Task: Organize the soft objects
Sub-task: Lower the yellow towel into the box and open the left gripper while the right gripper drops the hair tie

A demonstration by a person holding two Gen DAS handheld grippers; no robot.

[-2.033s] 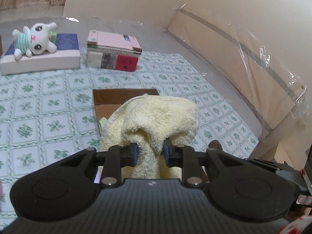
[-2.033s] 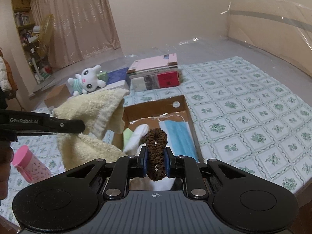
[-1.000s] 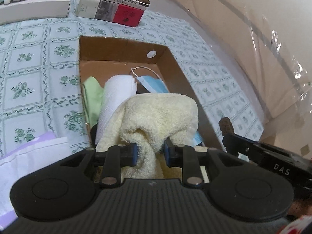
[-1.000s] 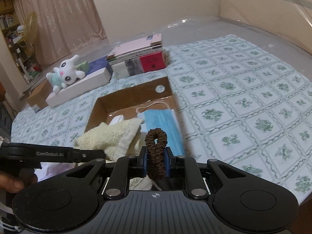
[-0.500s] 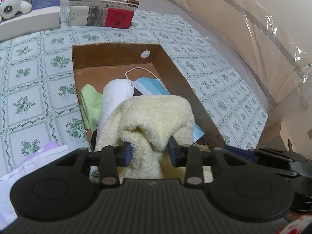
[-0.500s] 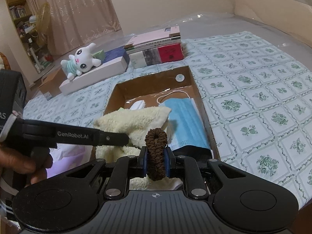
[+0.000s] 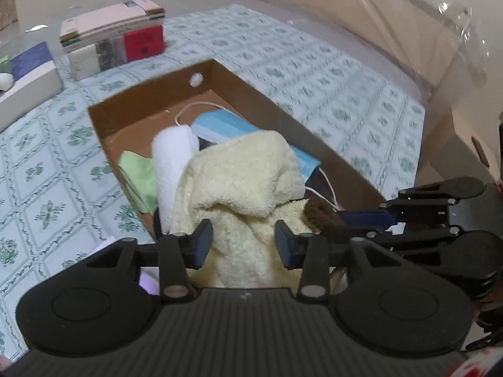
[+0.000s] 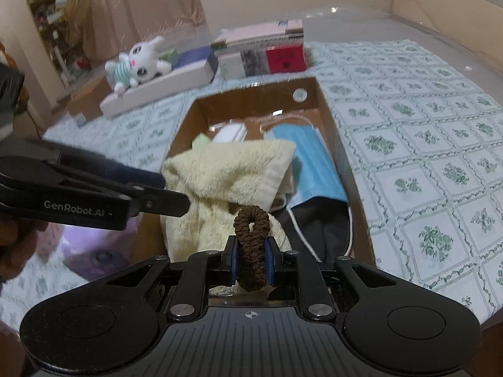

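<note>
A pale yellow towel (image 7: 242,188) lies heaped at the near end of the brown cardboard box (image 7: 248,88). My left gripper (image 7: 243,238) is open, its blue pads standing apart on either side of a fold of the towel. The towel also shows in the right wrist view (image 8: 226,176). My right gripper (image 8: 251,259) is shut on a brown hair scrunchie (image 8: 251,238) and holds it over the box's near end, right beside the towel. The scrunchie also shows in the left wrist view (image 7: 320,212). The box also holds a blue face mask (image 8: 308,154), a white rolled cloth (image 7: 171,160) and a green cloth (image 7: 138,172).
A stack of books (image 8: 264,47) stands beyond the box. A white plush bunny (image 8: 138,62) lies on a white box (image 8: 163,84) at the back left. A purple item (image 8: 94,245) lies left of the cardboard box. A plastic-wrapped panel (image 7: 408,31) borders the right.
My left gripper lowered the towel into the box, then its jaws spread open and let it go. My right gripper, still holding the scrunchie, moved in close beside the towel.
</note>
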